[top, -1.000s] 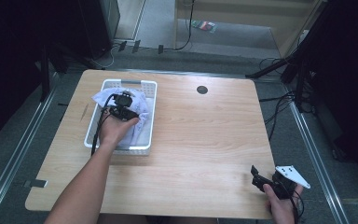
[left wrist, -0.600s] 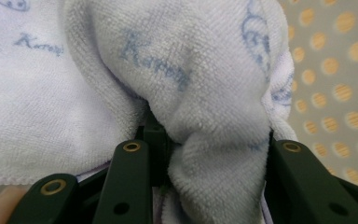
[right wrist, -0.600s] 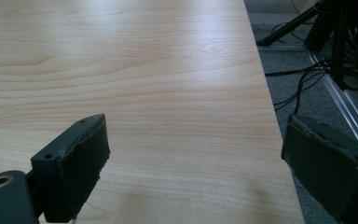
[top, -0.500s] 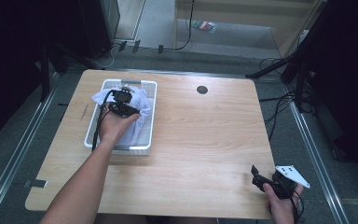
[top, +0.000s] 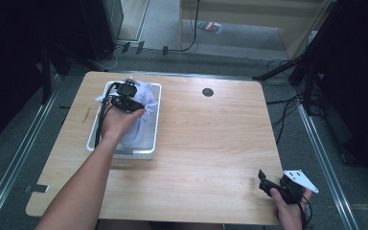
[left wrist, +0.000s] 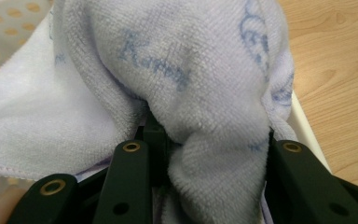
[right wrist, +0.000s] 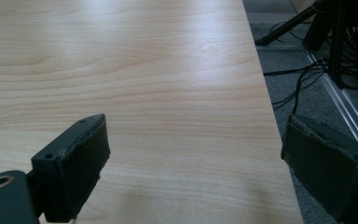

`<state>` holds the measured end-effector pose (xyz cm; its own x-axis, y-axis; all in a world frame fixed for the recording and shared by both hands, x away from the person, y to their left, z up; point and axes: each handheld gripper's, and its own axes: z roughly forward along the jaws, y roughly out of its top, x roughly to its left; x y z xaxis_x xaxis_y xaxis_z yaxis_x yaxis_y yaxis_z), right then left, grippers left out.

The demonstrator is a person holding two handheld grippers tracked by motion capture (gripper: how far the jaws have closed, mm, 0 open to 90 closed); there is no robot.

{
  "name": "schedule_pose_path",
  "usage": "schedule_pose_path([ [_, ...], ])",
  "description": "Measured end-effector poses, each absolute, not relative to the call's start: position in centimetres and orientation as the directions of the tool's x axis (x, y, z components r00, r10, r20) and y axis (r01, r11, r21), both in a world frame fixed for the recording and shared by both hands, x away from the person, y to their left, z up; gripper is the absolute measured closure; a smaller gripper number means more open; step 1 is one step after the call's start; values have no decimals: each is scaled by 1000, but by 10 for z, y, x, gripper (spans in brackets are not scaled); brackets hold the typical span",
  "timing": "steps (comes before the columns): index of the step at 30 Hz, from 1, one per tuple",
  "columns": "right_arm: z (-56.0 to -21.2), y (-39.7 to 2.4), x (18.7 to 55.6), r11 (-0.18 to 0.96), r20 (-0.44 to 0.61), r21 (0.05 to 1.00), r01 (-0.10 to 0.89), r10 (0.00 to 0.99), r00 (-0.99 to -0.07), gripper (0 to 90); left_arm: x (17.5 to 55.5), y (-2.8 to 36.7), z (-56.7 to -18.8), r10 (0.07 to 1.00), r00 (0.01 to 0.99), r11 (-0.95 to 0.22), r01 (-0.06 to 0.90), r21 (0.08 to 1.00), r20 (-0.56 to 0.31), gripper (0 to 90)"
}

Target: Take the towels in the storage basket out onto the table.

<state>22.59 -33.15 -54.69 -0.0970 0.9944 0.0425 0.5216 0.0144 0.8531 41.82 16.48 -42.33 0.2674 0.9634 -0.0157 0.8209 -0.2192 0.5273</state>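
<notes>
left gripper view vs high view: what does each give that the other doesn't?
Left gripper view alone: faint blue script and the terry pile on the towel, a fold bunched between the left gripper jaws, pads pressing on it.

High view alone: the whole table, the white basket's full outline, the cable hole, the right gripper with jaws apart near the table's near right corner, and the floor beyond.

Both: the towel gripped over the basket, with bare wood beside it.
</notes>
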Motion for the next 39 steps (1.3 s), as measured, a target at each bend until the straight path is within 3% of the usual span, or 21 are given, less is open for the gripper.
schedule_pose_path([
  [39,-547,-332,226,14,46,852,524,994,-101,77,407,94,-346,919,392,-329,722,609,31,631],
])
